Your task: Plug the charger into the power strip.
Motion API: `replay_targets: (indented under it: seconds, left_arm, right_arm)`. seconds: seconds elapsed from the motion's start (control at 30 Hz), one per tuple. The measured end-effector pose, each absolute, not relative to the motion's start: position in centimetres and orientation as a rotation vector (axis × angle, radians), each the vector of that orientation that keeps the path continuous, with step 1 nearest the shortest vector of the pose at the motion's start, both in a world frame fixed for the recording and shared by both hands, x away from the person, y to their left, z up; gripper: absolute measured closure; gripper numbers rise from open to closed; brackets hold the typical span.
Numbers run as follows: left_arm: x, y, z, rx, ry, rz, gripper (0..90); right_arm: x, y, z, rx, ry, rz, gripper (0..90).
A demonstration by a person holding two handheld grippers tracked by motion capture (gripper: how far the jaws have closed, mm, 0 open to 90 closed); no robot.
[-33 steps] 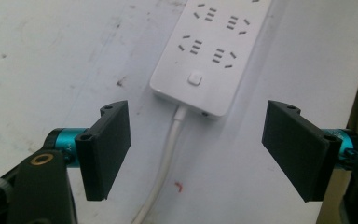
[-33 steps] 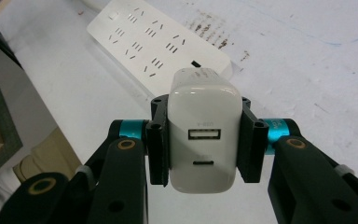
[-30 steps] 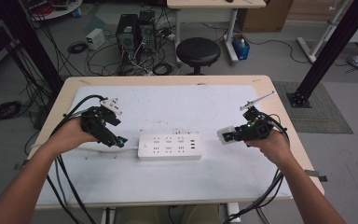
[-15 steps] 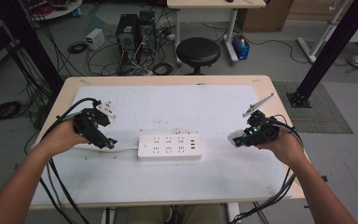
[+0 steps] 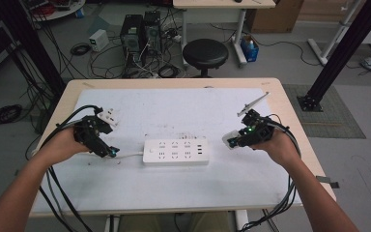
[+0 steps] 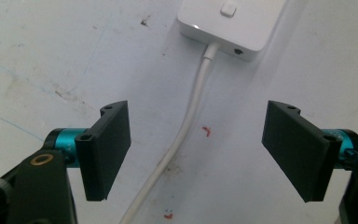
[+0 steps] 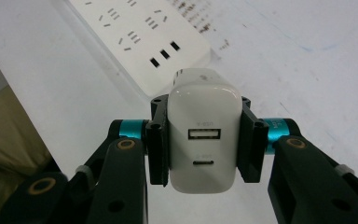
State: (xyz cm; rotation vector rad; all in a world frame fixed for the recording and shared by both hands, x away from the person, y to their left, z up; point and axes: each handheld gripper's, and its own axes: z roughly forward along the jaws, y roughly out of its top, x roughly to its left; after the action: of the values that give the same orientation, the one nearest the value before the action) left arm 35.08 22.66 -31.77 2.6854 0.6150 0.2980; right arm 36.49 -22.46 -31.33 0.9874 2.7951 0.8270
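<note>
Left gripper (image 6: 198, 149) lowered over cord (image 6: 186, 126); cord's far end cut off.

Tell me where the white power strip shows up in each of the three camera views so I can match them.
High view: the power strip lies mid-table between the two grippers.
Left gripper view: its switch end sits at the top, cord running down between the open jaws.
Right gripper view: it lies upper left, beyond the charger clamped in the jaws.
Shared landmark: the strip's cord.
</note>
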Motion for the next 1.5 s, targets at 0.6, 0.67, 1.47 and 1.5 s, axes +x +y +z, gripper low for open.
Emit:
replay_targets:
  seconds: [0.6,0.67,1.47,1.5]
  left_arm:
    - [34.8,23.4,-33.7,2.698,0.644,0.292,23.7]
    - [34.8,23.4,-33.8,2.698,0.639,0.291,23.7]
    - [34.5,23.5,-34.2,2.685,0.634,0.286,23.7]
    - [34.5,23.5,-34.3,2.683,0.635,0.289,23.7]
  right_arm:
    - [39.6,-10.7,-31.8,0.556,2.935,0.568,62.0]
    - [39.8,-9.7,-32.0,0.459,2.955,0.531,62.0]
    - [40.6,-5.2,-35.2,-0.006,2.986,0.112,62.1]
    - [40.6,-5.1,-35.2,-0.005,2.988,0.101,62.2]
